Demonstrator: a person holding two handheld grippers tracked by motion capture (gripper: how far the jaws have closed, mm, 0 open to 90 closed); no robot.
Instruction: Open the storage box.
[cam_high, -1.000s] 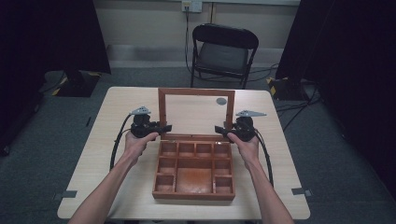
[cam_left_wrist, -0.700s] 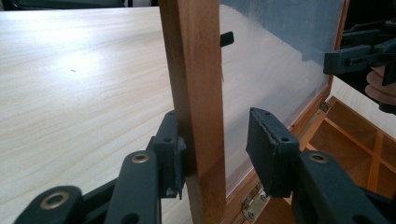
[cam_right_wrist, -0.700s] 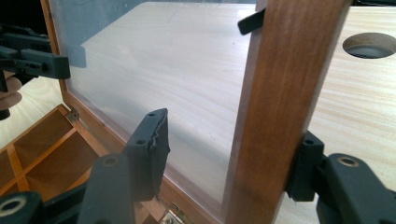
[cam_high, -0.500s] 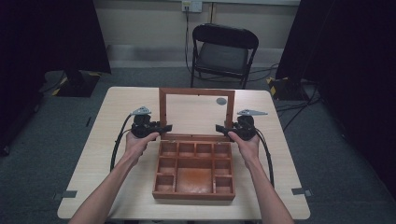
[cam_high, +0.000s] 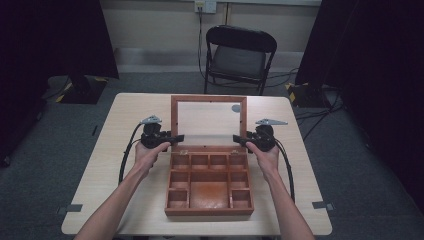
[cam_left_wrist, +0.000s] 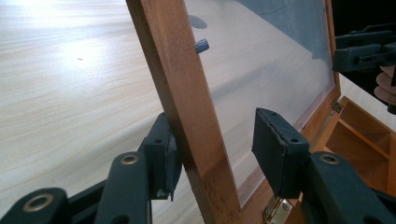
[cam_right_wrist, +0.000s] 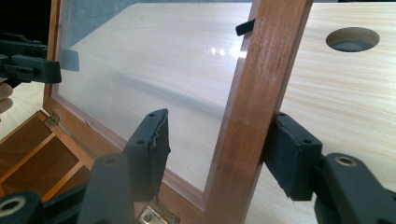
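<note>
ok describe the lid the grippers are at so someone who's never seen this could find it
On the pale wooden table sits an open reddish wooden box divided into compartments. Its lid stands up from the far edge, hinged there, with the left gripper and right gripper at its two side rails. It is the only upright thing on the table: a wooden frame around a clear pane.

Reddish-brown box (cam_high: 209, 185), pale woodgrain table (cam_high: 125, 130)
</note>
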